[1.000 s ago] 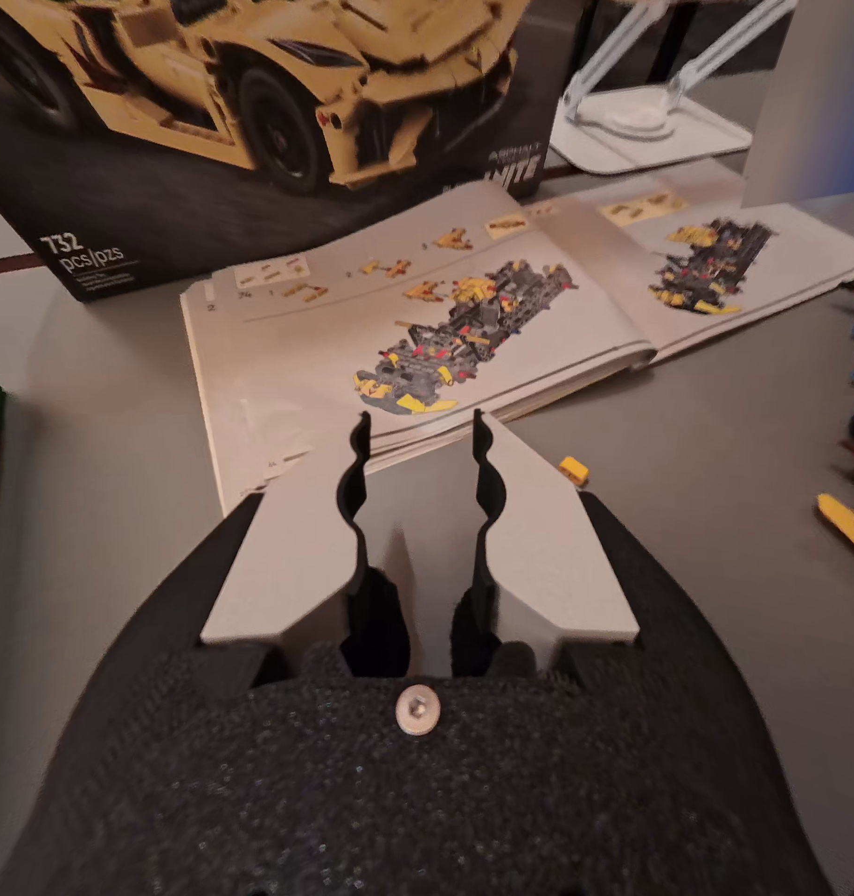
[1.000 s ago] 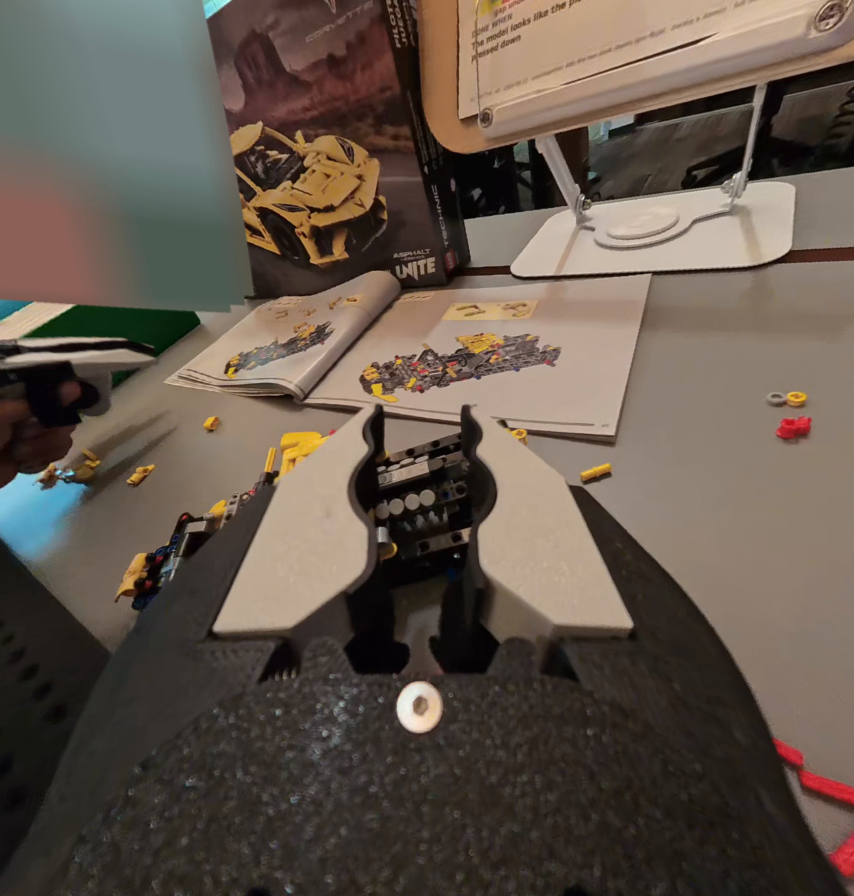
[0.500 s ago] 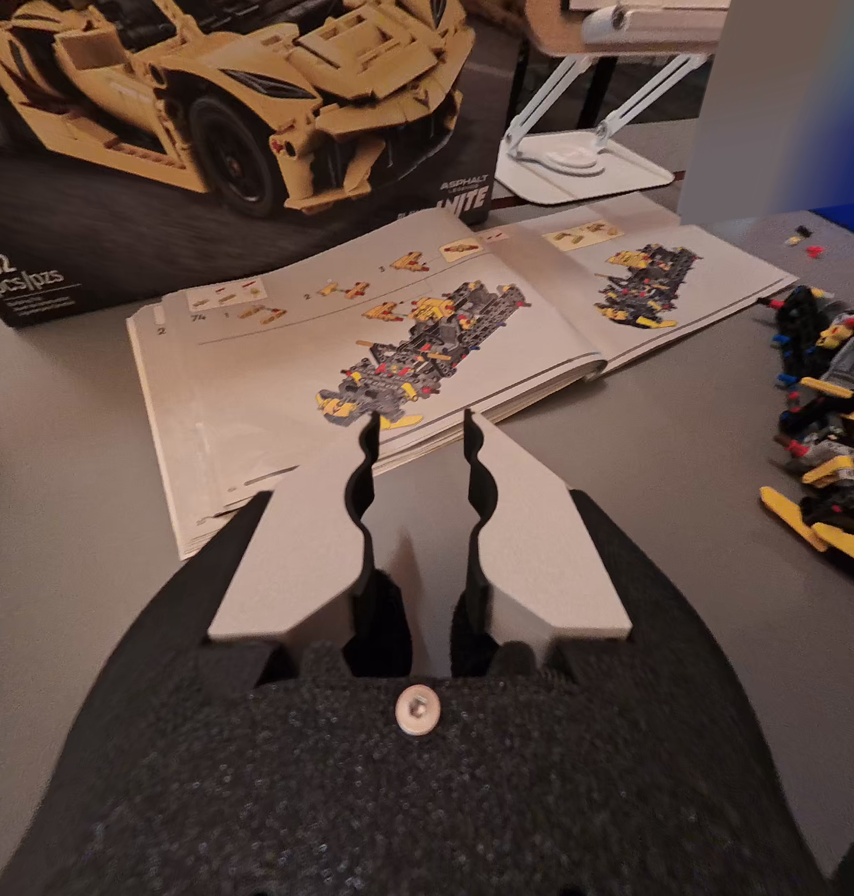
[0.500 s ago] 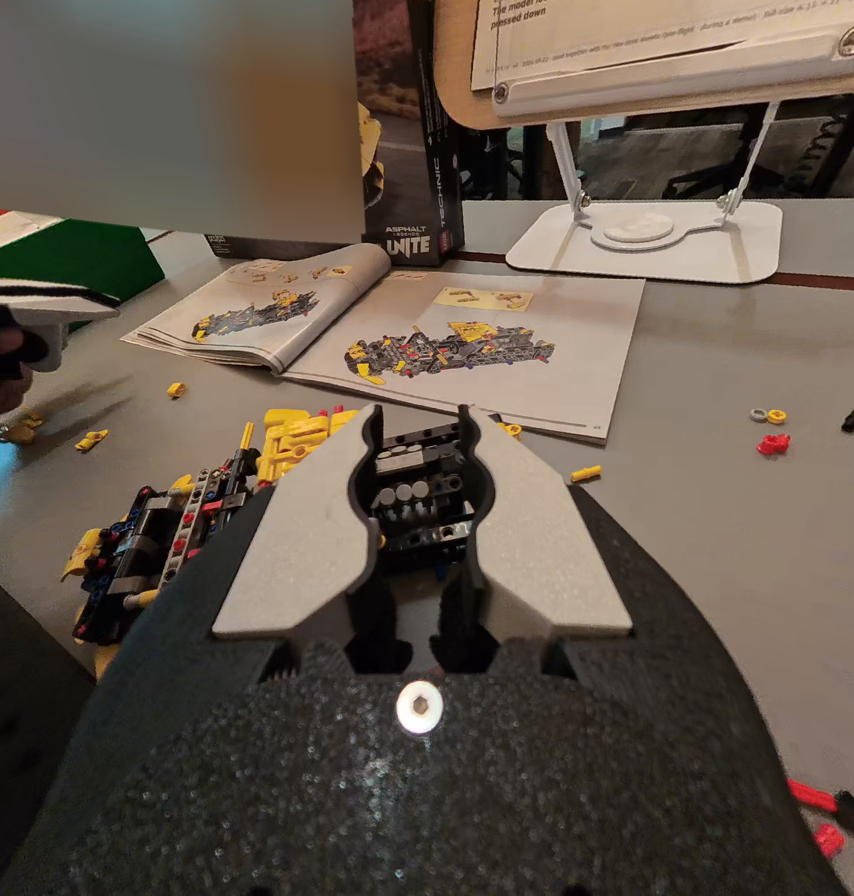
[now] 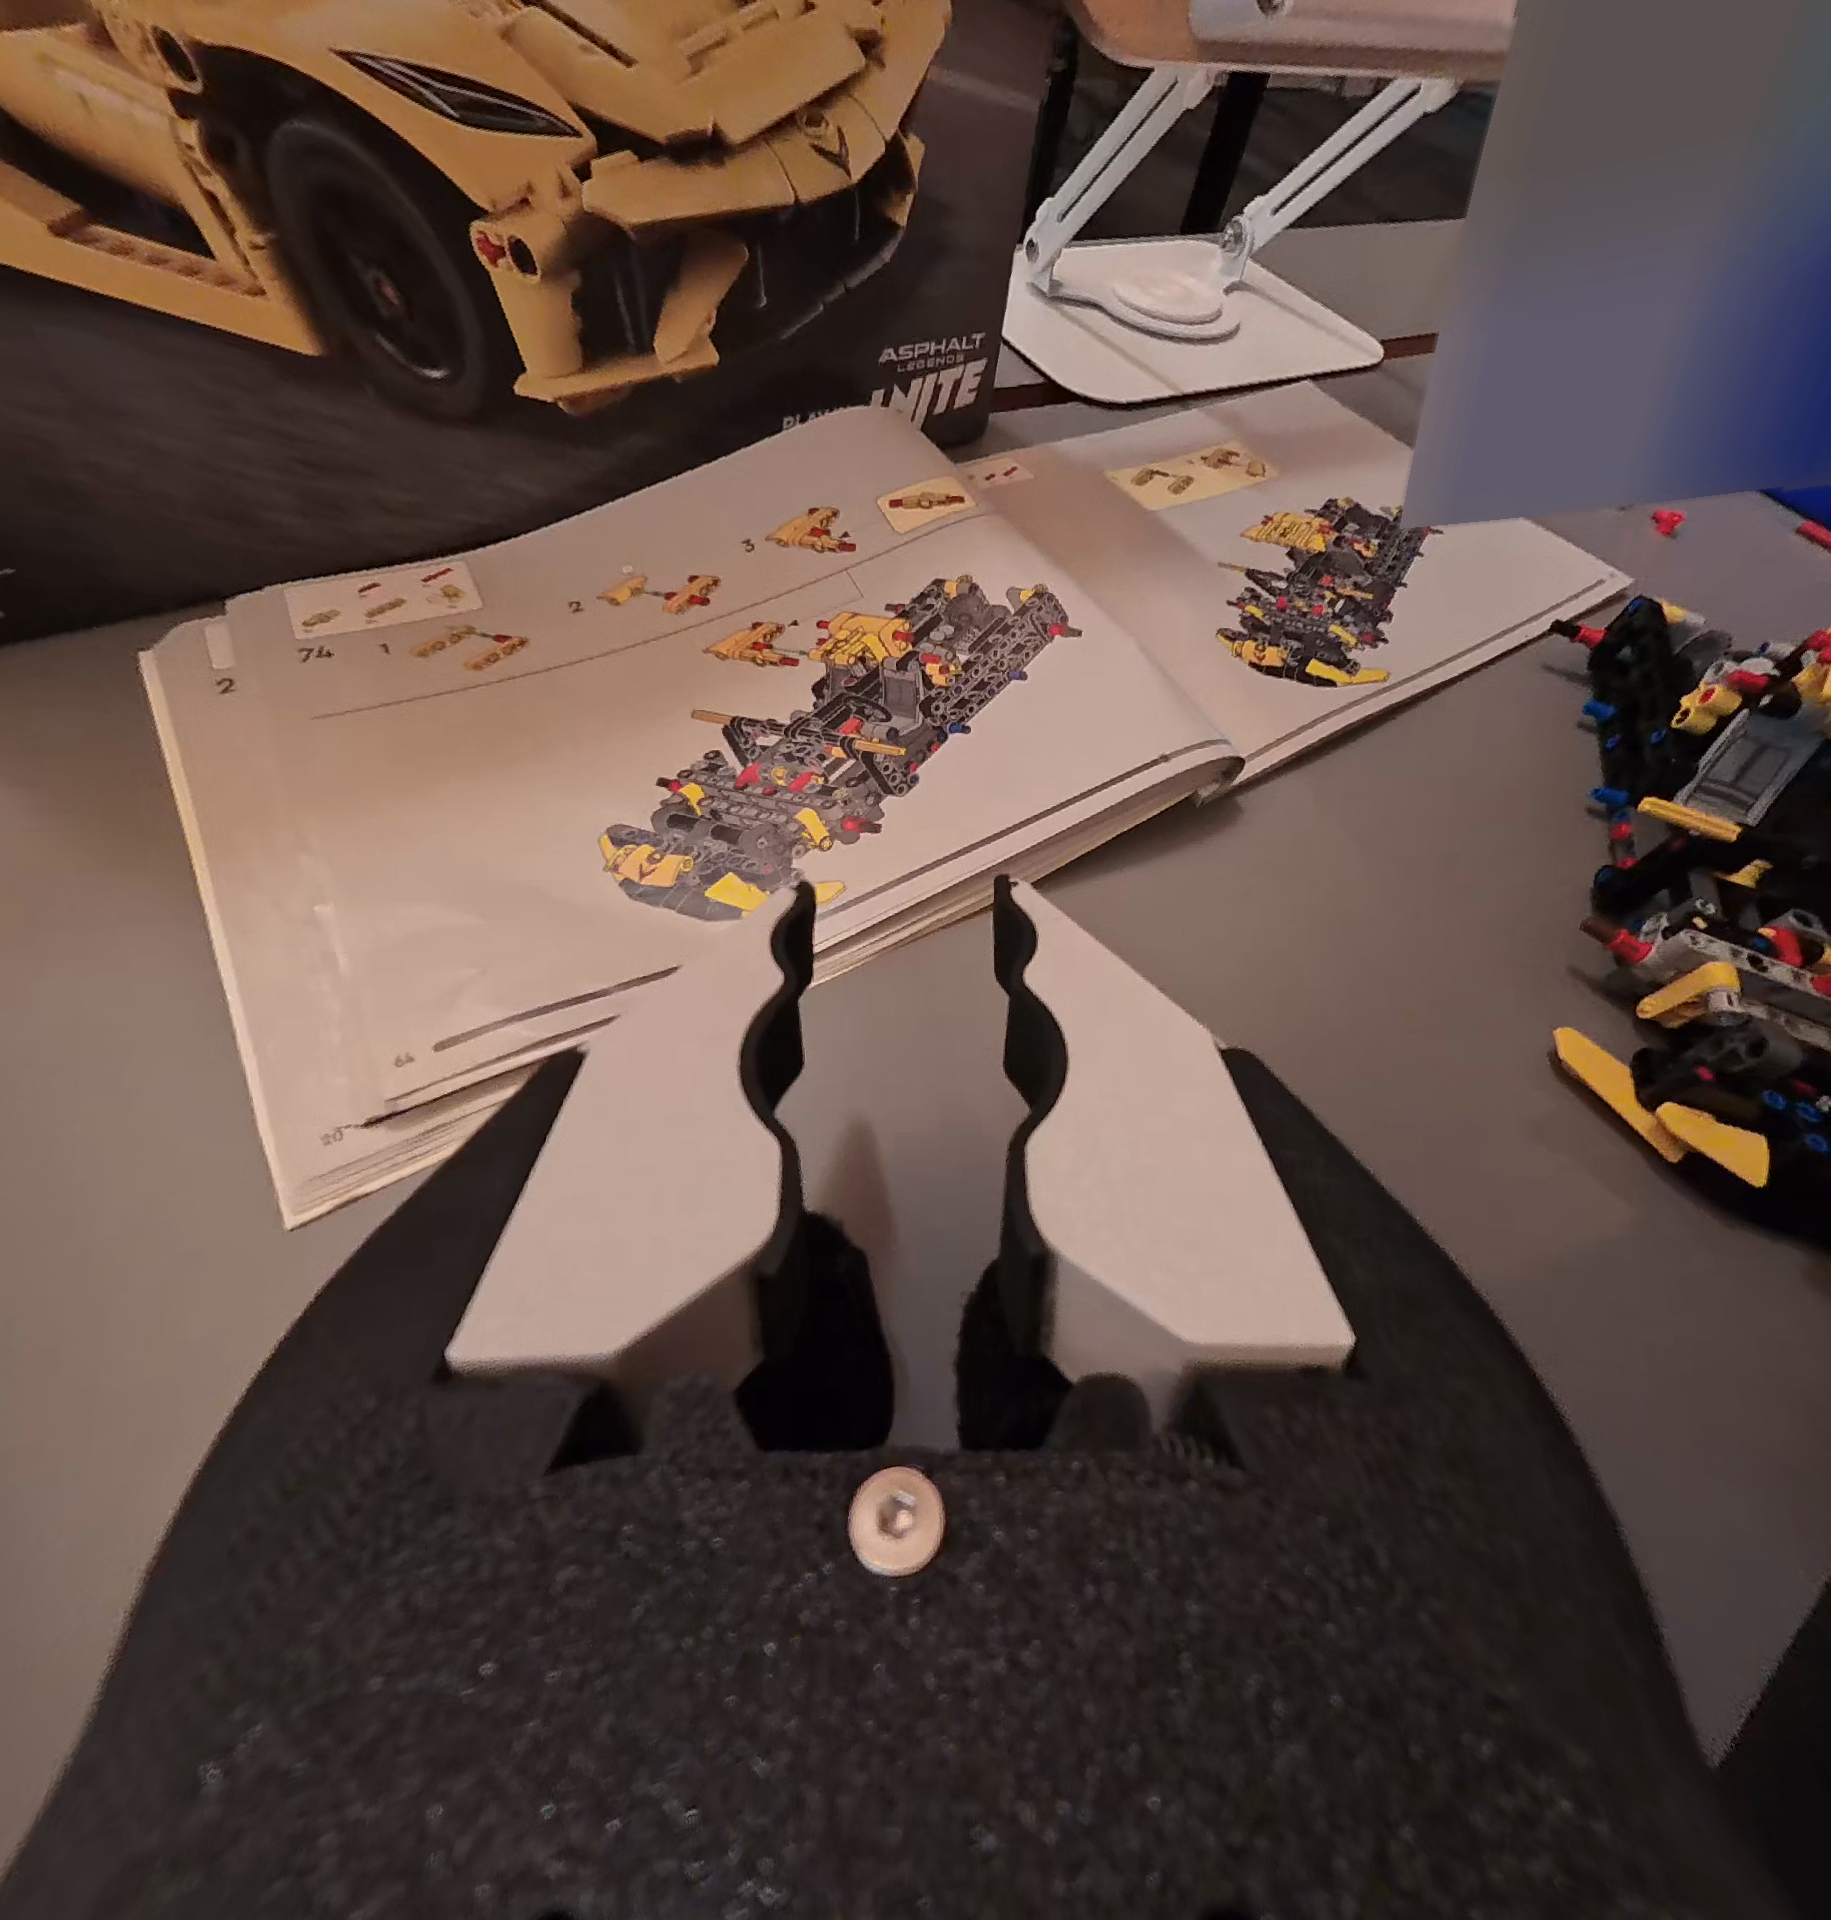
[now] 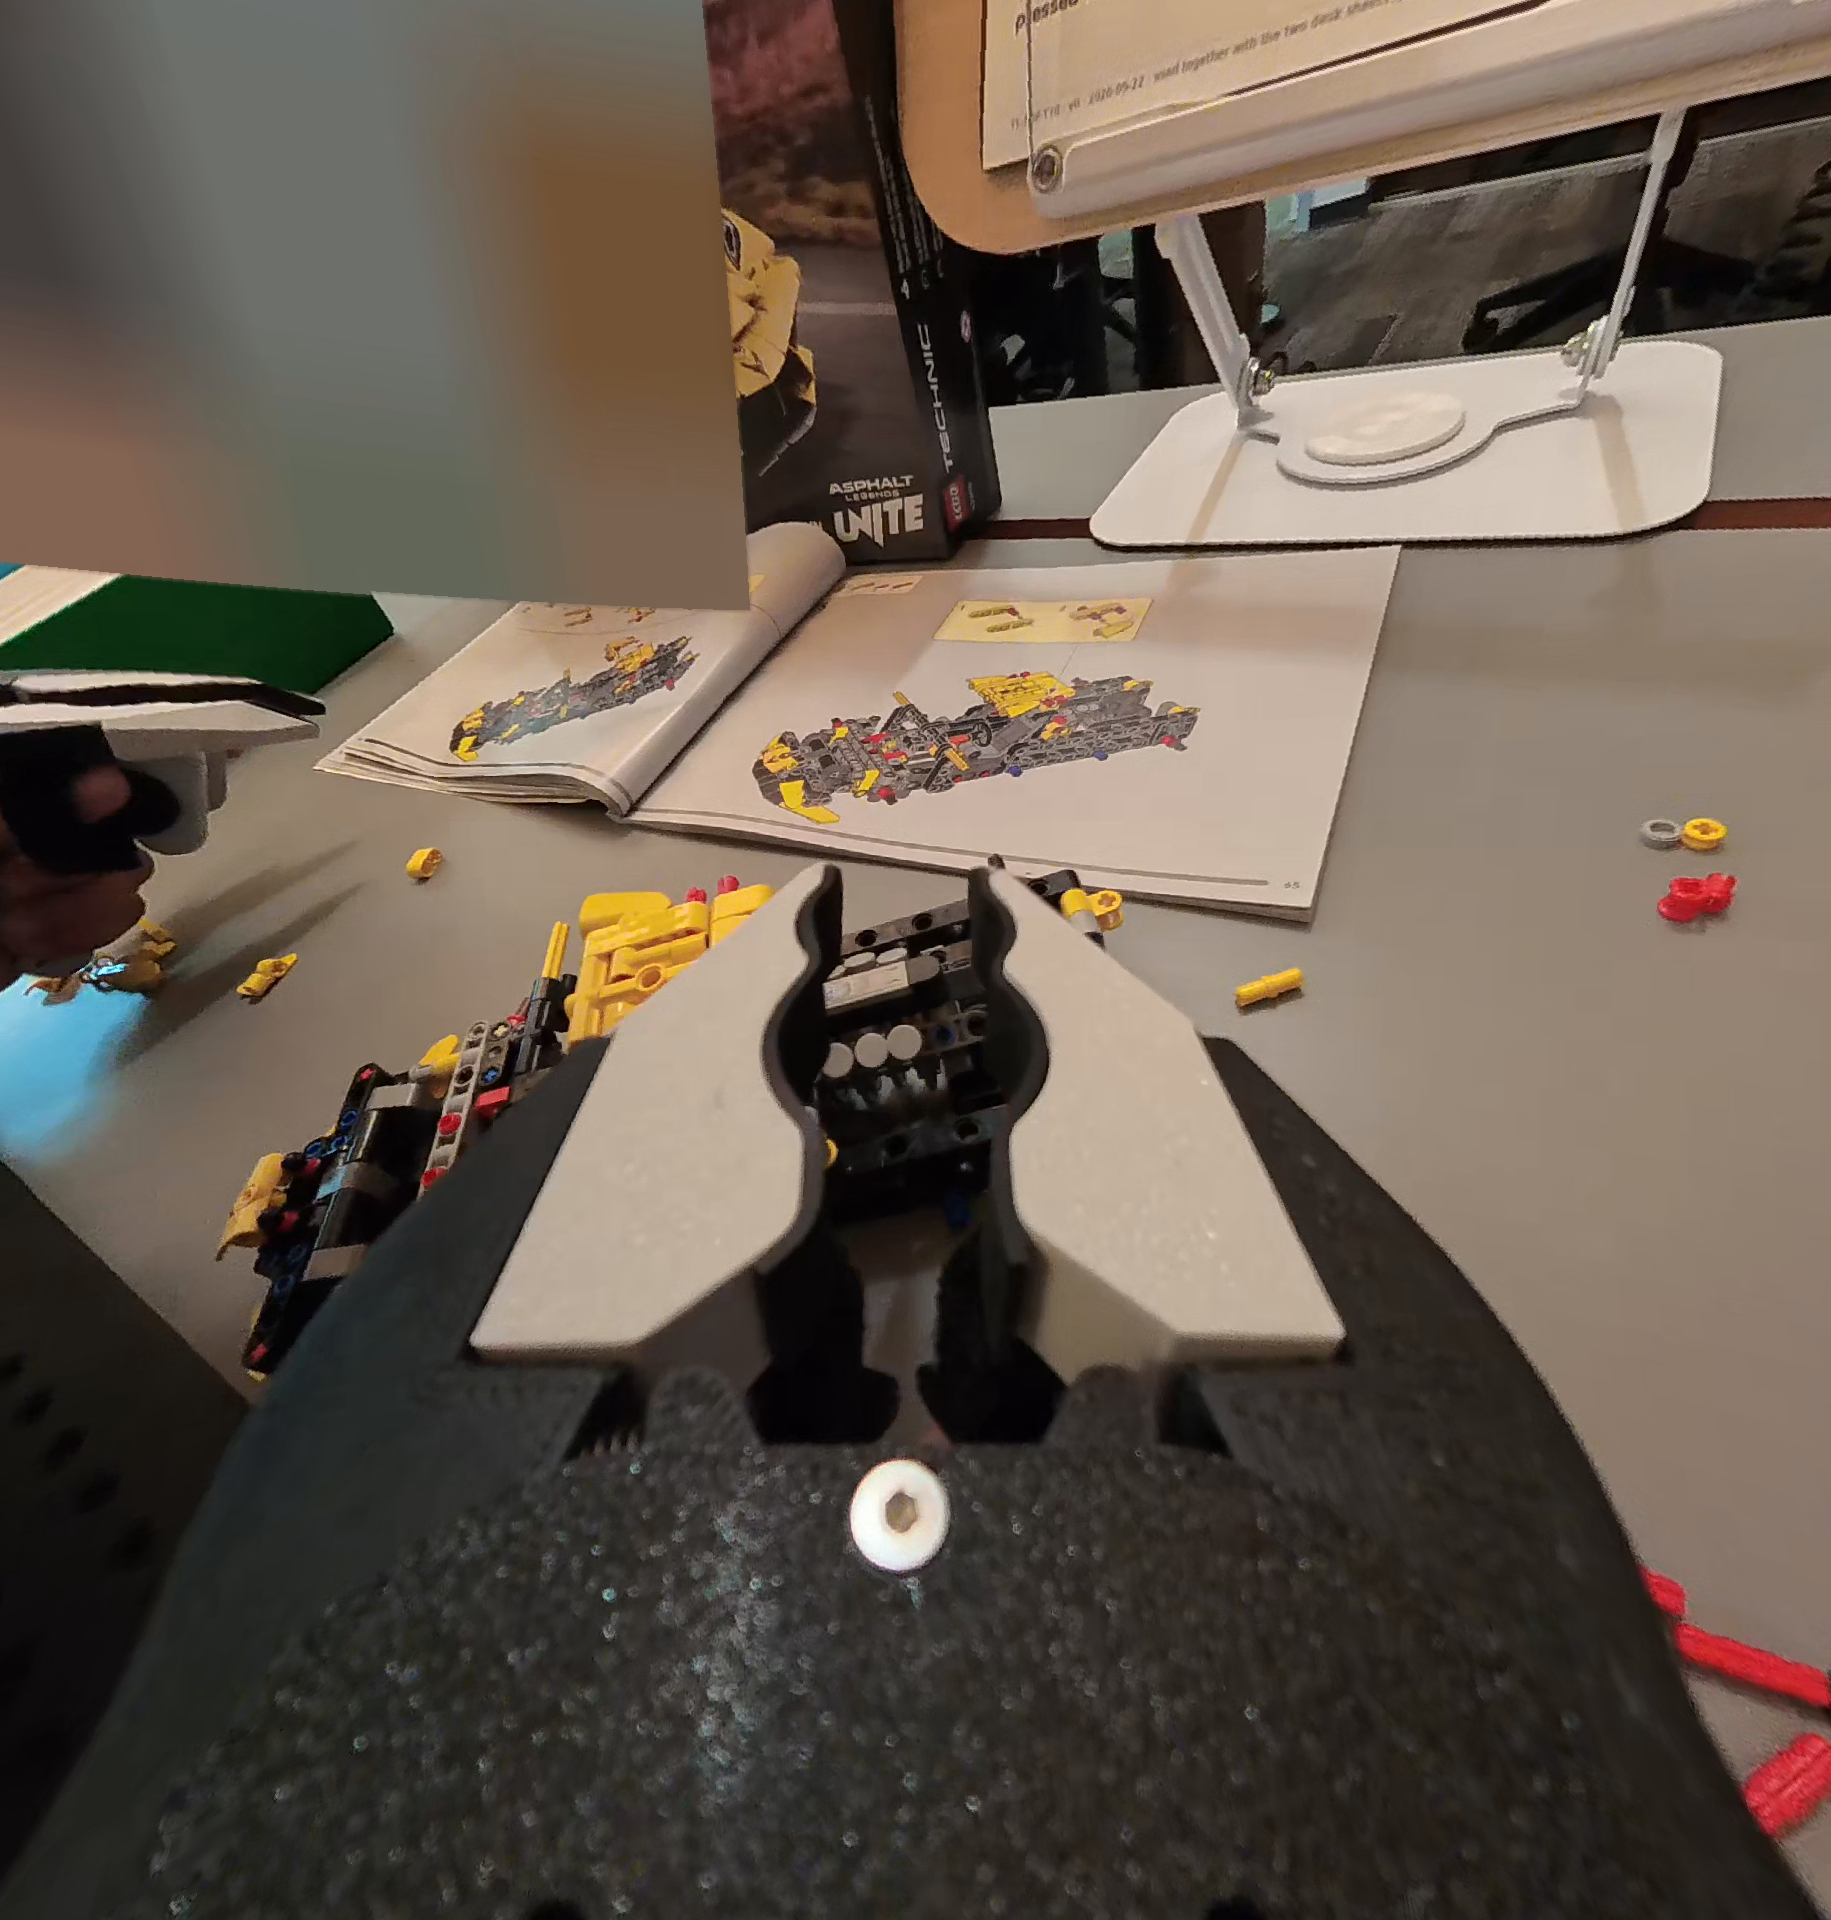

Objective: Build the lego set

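My left gripper (image 5: 903, 902) is open and empty, hovering over the grey table just in front of the open instruction booklet (image 5: 599, 748). The part-built black and yellow car chassis (image 5: 1742, 935) lies to its right. In the right wrist view, my right gripper (image 6: 906, 883) is shut on the black rear end of the chassis (image 6: 890, 1049). The rest of the chassis stretches left and low over the table (image 6: 402, 1143). The left gripper (image 6: 298, 712) shows at the far left, held by a hand. The booklet (image 6: 1046, 727) lies just beyond the chassis.
The set's box (image 5: 371, 260) stands behind the booklet, with a white stand (image 6: 1410, 447) to its right. Loose pieces lie about: a yellow pin (image 6: 1269, 985), a red piece (image 6: 1695, 896), two small rings (image 6: 1680, 833), red parts (image 6: 1752, 1662). A green plate (image 6: 194, 634) lies far left. The grippers' ends are close to 35 centimeters from one another.
The left gripper has swung right, bringing the chassis into its view, and its jaws have narrowed a little. The right gripper has kept its hold on the chassis and shifted slightly.
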`<state>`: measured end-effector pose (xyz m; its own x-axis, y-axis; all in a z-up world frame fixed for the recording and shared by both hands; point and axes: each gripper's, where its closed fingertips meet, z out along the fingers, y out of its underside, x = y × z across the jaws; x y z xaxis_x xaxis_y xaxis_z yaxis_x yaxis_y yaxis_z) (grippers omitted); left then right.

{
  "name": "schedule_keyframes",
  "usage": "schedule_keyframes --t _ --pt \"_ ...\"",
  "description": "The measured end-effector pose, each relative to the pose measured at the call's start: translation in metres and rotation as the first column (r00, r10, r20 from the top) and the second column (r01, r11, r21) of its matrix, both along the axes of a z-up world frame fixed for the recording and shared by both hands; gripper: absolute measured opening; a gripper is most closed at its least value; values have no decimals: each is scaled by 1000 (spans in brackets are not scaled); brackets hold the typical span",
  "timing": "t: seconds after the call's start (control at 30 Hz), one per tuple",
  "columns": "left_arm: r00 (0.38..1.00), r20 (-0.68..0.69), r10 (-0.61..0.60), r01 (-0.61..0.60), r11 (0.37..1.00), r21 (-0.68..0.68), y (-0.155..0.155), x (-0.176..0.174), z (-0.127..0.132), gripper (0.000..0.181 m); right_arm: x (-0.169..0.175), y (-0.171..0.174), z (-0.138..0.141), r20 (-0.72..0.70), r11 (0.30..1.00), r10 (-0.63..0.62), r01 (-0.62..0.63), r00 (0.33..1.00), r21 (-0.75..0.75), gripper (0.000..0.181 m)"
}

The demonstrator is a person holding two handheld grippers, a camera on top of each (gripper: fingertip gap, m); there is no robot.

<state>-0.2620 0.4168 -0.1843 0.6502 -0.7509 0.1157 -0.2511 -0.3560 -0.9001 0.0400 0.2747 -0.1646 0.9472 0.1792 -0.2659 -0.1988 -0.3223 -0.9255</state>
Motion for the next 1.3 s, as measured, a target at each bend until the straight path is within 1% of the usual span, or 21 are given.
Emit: schedule_keyframes --t 0.2,0.37,0.57,0.67,0.8,0.87,0.97,1.0,1.1,1.17,1.2,1.23,1.3 --pt "997 -75 20 -18 999 35 6 -3 -7 34 1 0 0 -6 1000 -3 3 1000 1 24" --pt "995 -79 58 -56 998 25 12 -10 -9 34 0 0 0 -2 1000 3 -3 1000 0 23" --pt "993 -104 64 -62 998 20 14 -10 -15 34 0 0 0 12 1000 1 -1 1000 7 21" --pt "994 -95 56 -54 998 23 12 -8 -13 34 1 0 0 13 1000 -3 3 1000 9 21" --pt "999 -37 16 -15 1000 27 3 0 0 34 1 0 1 11 1000 -5 5 1000 15 21" --pt "999 11 -46 46 999 18 -11 13 7 34 -2 1 0 24 1000 9 -9 1000 9 24" --pt "971 65 -231 234 971 -48 -50 44 9 35 -10 1 1 59 999 35 -36 998 20 26" --pt "954 76 -291 295 954 -55 -66 54 11 35 -14 0 1 69 998 51 -53 996 21 27" --pt "889 103 -445 450 893 -22 -111 77 23 35 -28 -2 3 101 994 103 -107 989 35 30" --pt "835 102 -541 546 837 -34 -142 91 25 35 -32 -5 6 110 990 121 -128 987 57 31" --pt "814 96 -573 579 813 -56 -156 97 24 37 -34 -7 9 92 988 139 -144 986 61 33" --pt "809 72 -583 587 806 -74 -164 102 20 41 -35 -11 11 69 984 161 -166 985 61 34" --pt "829 -24 -559 557 828 -65 -169 109 10 44 -38 -18 10 51 978 207 -209 977 28 39"
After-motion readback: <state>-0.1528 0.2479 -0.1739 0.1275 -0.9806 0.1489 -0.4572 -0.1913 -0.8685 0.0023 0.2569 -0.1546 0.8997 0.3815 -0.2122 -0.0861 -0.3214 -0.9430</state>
